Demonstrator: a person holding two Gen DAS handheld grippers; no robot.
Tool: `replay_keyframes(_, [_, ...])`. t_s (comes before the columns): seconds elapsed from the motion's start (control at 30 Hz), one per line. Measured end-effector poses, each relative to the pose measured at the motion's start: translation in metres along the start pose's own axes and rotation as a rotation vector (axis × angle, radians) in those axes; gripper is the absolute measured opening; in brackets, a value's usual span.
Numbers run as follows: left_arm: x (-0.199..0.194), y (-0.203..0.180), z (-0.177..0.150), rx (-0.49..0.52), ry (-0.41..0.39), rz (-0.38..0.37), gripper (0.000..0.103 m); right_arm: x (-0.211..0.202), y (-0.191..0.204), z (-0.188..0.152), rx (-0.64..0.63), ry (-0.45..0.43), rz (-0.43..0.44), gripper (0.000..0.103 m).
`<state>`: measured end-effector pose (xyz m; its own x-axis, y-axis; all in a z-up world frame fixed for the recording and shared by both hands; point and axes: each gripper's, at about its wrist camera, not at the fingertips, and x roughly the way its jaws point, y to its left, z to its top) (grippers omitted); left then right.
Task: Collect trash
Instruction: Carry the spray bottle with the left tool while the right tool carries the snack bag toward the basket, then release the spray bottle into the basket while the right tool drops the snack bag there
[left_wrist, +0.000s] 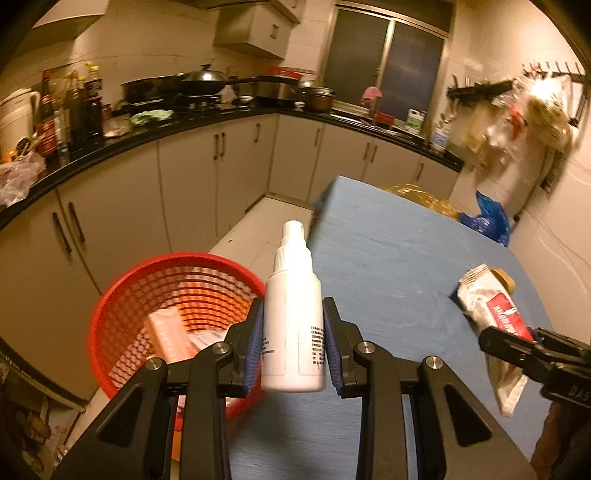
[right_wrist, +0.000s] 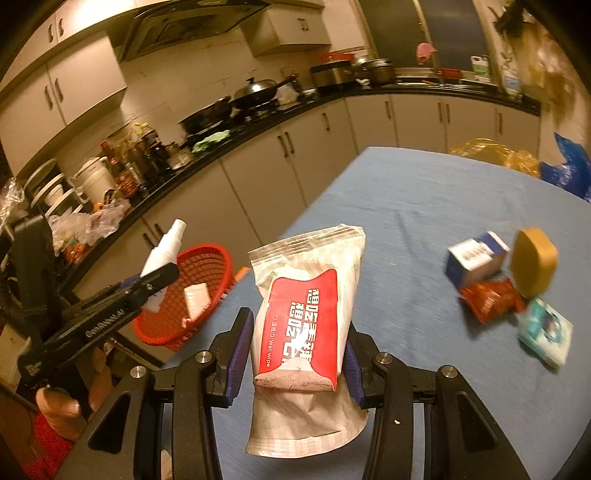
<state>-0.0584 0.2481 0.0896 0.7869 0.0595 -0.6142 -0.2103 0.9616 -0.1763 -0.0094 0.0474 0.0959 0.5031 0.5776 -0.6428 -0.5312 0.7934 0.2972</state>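
Note:
My left gripper (left_wrist: 293, 332) is shut on a white spray bottle (left_wrist: 293, 317), held upright over the left edge of the blue table (left_wrist: 399, 258), beside a red mesh basket (left_wrist: 122, 295) on the floor. The basket holds a pink box (left_wrist: 168, 338) and some paper. My right gripper (right_wrist: 295, 354) is shut on a white wet-wipe pack with a red label (right_wrist: 303, 325), above the table. In the right wrist view the left gripper (right_wrist: 155, 284) with the spray bottle (right_wrist: 162, 247) hangs over the basket (right_wrist: 207, 258). The wipe pack (left_wrist: 495, 314) also shows at the right of the left wrist view.
On the table's right side lie a blue-white box (right_wrist: 474, 258), a tan lid (right_wrist: 533, 262), a red wrapper (right_wrist: 491, 297) and a teal packet (right_wrist: 545, 332). Yellow (right_wrist: 491, 151) and blue bags (right_wrist: 569, 170) sit at the far end. A crowded black kitchen counter (left_wrist: 184, 125) runs behind.

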Motion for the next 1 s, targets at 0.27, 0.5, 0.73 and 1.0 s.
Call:
replay_keyframes(0.27, [0.001, 0.044, -0.003, -0.093, -0.018, 0.059, 0.029, 0.028, 0.04, 0.014, -0.078, 0.041, 0.027, 0.048])
replay_keyframes(0.5, [0.002, 0.073, -0.006, -0.098, 0.006, 0.071, 0.029, 0.05, 0.066, 0.027, -0.089, 0.06, 0.088, 0.048])
replay_keyframes(0.73, [0.008, 0.091, -0.008, -0.086, 0.036, 0.091, 0.029, 0.078, 0.081, 0.044, -0.066, 0.099, 0.14, 0.048])
replay_keyframes(1.0, [0.016, 0.104, -0.014, -0.105, 0.06, 0.091, 0.029, 0.117, 0.108, 0.056, -0.049, 0.145, 0.198, 0.049])
